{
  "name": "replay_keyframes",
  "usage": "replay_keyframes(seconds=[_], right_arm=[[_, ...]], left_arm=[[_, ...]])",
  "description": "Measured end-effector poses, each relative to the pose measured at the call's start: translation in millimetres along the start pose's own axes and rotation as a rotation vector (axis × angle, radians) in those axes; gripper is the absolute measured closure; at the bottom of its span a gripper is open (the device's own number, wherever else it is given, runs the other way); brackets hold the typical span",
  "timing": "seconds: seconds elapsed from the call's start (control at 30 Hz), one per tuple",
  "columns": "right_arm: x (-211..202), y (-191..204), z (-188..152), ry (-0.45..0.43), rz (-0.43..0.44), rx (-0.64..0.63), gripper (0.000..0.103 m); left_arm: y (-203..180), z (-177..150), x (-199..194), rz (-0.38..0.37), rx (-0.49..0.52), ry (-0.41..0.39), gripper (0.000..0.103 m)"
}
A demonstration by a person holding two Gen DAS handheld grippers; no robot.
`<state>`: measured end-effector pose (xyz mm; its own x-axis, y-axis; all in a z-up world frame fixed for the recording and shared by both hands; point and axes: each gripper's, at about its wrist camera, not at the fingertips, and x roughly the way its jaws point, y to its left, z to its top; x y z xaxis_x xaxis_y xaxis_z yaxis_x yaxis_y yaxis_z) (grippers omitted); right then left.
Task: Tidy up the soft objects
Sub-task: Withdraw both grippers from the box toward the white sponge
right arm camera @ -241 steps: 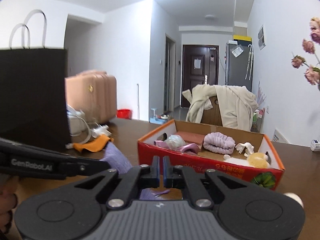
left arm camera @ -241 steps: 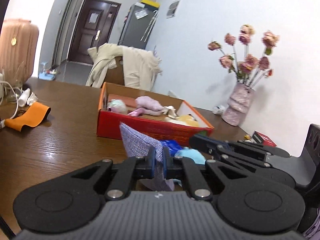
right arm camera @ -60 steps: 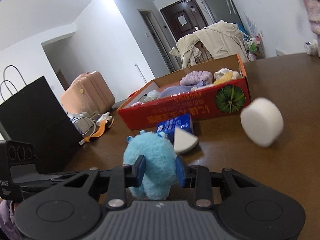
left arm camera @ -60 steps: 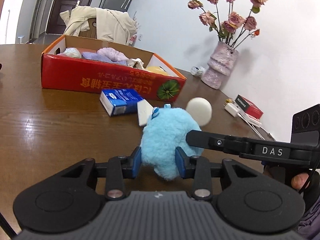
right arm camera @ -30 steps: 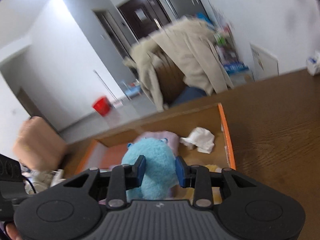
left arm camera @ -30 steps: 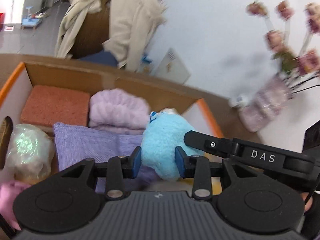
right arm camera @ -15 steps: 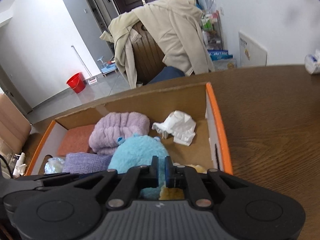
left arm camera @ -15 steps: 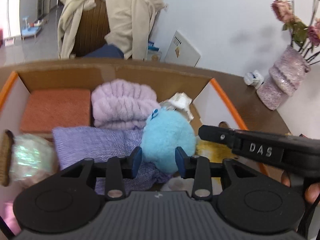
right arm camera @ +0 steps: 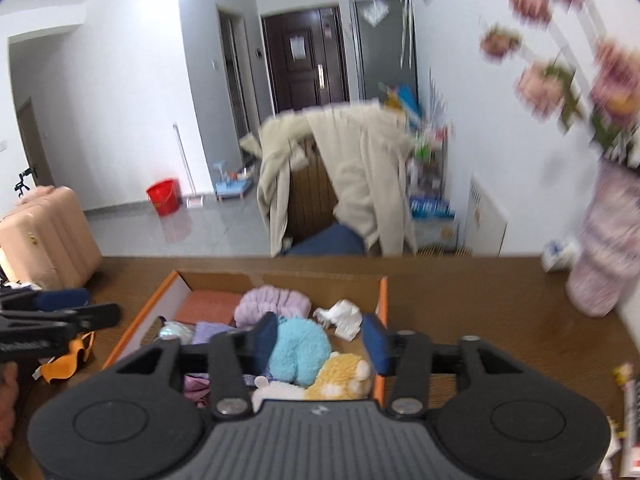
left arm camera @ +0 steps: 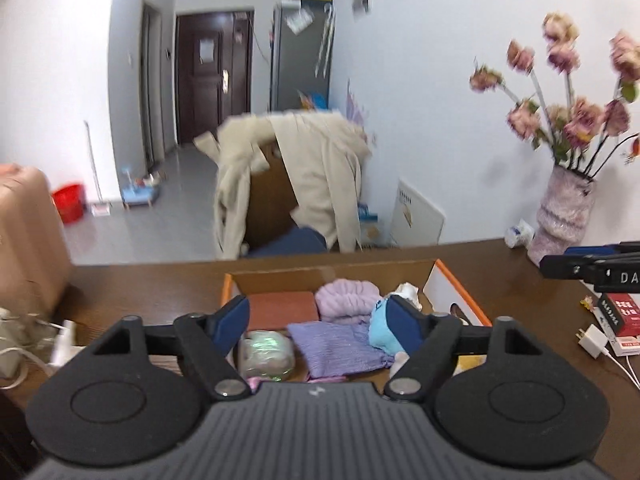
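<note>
Blue pads on my left gripper (left arm camera: 318, 322) are spreading apart, nothing pinched between them; they hang above the box, not in it. My right gripper (right arm camera: 320, 339) is likewise opening, and it too is empty: the blue plush (right arm camera: 299, 350) shows between its pads in that view but lies below them, clear of both.

The plush sits in the cardboard box (right arm camera: 382, 312), toward its 4 o'clock corner as the right wrist sees it, touching a yellow plush (right arm camera: 342, 376) at its 5 o'clock and a folded lilac cloth (left arm camera: 340, 346) at its 9 o'clock. A lilac ribbed roll (right arm camera: 272, 308) lies at its 11 o'clock, a white crumpled piece (right arm camera: 342, 320) at 1 o'clock.

Step in hand, my reading: release is done for the plush, and both tools are clear of the box.

Next move: find another loose soft item. An orange cloth (right arm camera: 66, 356) lies on the wooden table (right arm camera: 480, 300), outside the box at 9 o'clock. I judge it the likely candidate; it calls for swinging the left tool down flat, since cloth gives little edge to nip.
</note>
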<state>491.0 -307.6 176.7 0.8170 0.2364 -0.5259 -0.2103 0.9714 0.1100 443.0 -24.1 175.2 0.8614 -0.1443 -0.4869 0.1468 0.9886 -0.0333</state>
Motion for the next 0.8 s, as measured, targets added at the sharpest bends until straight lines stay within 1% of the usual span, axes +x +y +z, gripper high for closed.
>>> replay_keyframes(seconds=[0.13,0.23,0.27,0.3,0.33,0.4,0.43,0.5,0.53,0.6,0.63,0.7,0.8], right_arm=[[-50.8,10.1,-11.9,-0.078,-0.009,-0.061,0.045],[-84.4,15.3,-31.6,-0.140,-0.002,-0.084,0.045],[-96.1,17.7,-42.4,-0.164,0.008,-0.093,0.045],[-105.2,20.4,-52.6,-0.181,0.018,-0.104,0.042],[-114.8,23.7,-64.0,-0.195,0.026,-0.118,0.036],[-134.9,31.0,-90.5,-0.229,0.037,-0.149,0.029],[-142.3,34.7,-106.1,-0.245,0.041,-0.164,0.028],[-161.5,44.9,-137.8,-0.273,0.035,-0.200,0.026],[-169.0,49.7,-153.7,-0.291,0.027,-0.207,0.021],[-184.0,55.9,-187.1,-0.325,0.024,-0.215,0.013],[-190.2,58.2,-202.4,-0.327,0.021,-0.204,0.012],[-197.8,61.9,-229.1,-0.299,0.030,-0.176,0.012],[-203.9,64.7,-261.1,-0.243,0.022,-0.139,0.012]], left_arm=[[-4.9,-19.6,-56.1,0.023,0.034,-0.076,0.018],[-9.6,-48.2,-95.9,0.042,0.039,-0.147,0.017],[-10.8,-58.7,-107.1,0.047,0.038,-0.170,0.014],[-11.3,-72.2,-119.7,0.057,0.039,-0.195,0.013],[-12.2,-83.2,-129.1,0.068,0.036,-0.211,0.010],[-13.5,-108.8,-148.1,0.087,0.036,-0.238,0.010],[-14.1,-122.6,-157.3,0.089,0.032,-0.249,0.008],[-14.3,-149.8,-174.8,0.090,0.024,-0.262,0.006],[-15.4,-163.5,-182.3,0.083,0.021,-0.264,0.003],[-18.4,-187.8,-193.0,0.082,0.015,-0.257,0.003],[-20.6,-200.8,-197.8,0.079,0.017,-0.248,0.003],[-25.4,-217.5,-201.4,0.062,0.024,-0.223,0.003],[-28.7,-231.8,-201.9,0.046,0.028,-0.186,0.002]])
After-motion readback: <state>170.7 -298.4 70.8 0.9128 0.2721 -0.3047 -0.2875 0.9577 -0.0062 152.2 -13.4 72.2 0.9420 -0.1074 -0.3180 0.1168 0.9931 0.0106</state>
